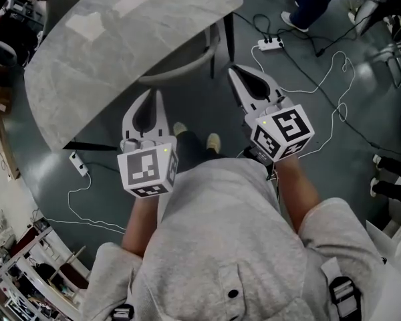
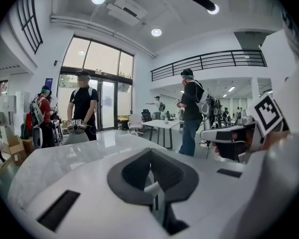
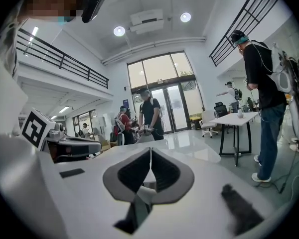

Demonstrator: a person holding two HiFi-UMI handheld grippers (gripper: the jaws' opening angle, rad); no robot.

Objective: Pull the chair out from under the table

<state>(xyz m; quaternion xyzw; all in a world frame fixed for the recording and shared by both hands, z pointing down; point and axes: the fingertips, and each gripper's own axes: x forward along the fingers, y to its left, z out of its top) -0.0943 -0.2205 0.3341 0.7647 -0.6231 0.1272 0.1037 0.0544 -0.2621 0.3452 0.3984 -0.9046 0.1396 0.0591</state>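
Below you, in the head view, the chair [image 1: 195,60] sits tucked under the marble table [image 1: 120,39]; only a curved pale edge of it shows past the tabletop, beside the dark table leg [image 1: 228,39]. Your left gripper [image 1: 156,95] points at the table's near edge with its jaws pressed together and nothing between them. Your right gripper [image 1: 232,69] is just beside the table's corner, near the chair, jaws likewise closed and empty. Neither touches the chair.

Cardboard boxes [image 2: 15,146] stand by the wall in the left gripper view; you cannot tell what is in them.

Only the head view shows the chair, your shoes [image 1: 214,141], and the power strip [image 1: 271,43] with its cables on the floor. The gripper views look level across the tabletop instead: the left one catches a person in a black shirt [image 2: 83,108] by the glass doors and a person with a backpack [image 2: 192,108]; the right one shows a white desk [image 3: 236,118] and your left gripper off to its side.
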